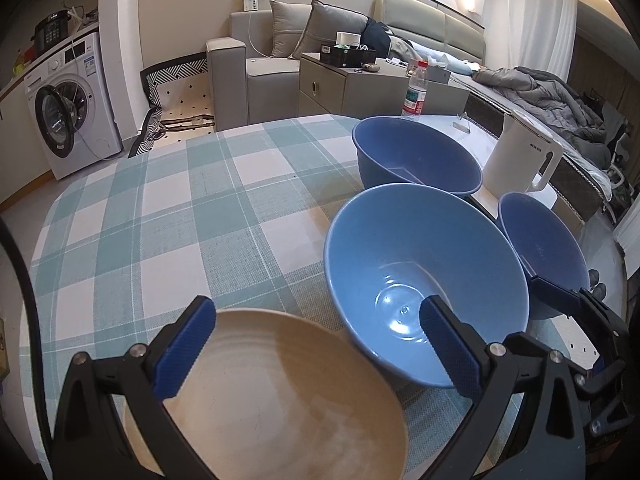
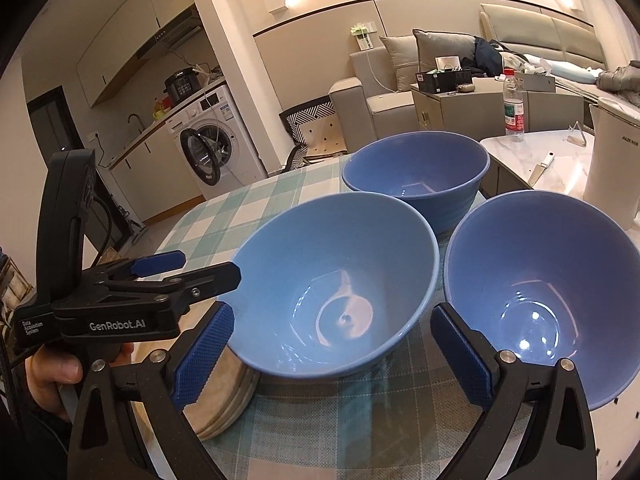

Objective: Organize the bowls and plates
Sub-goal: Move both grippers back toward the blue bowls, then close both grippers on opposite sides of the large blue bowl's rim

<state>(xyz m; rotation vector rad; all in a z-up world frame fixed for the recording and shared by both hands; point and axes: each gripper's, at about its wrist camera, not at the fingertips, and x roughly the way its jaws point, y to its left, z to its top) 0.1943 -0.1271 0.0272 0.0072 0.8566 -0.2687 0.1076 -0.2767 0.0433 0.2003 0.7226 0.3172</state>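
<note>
A stack of beige plates (image 1: pixel 280 400) lies at the near edge of the checked table; in the right wrist view its edge (image 2: pixel 224 396) shows at lower left. Three blue bowls stand to its right: a middle bowl (image 1: pixel 424 284) (image 2: pixel 336 284), a far bowl (image 1: pixel 416 156) (image 2: pixel 416 172) and a right bowl (image 1: pixel 540 244) (image 2: pixel 540 280). My left gripper (image 1: pixel 316 348) is open and empty, hovering over the plates with its right finger before the middle bowl. My right gripper (image 2: pixel 332 356) is open and empty, its fingers straddling the middle bowl's near side.
The table wears a green and white checked cloth (image 1: pixel 160 216). A white electric kettle (image 1: pixel 524 156) and a water bottle (image 1: pixel 416 88) stand on a marble top behind the bowls. A washing machine (image 1: pixel 68 112) and a sofa (image 1: pixel 260 60) lie beyond the table.
</note>
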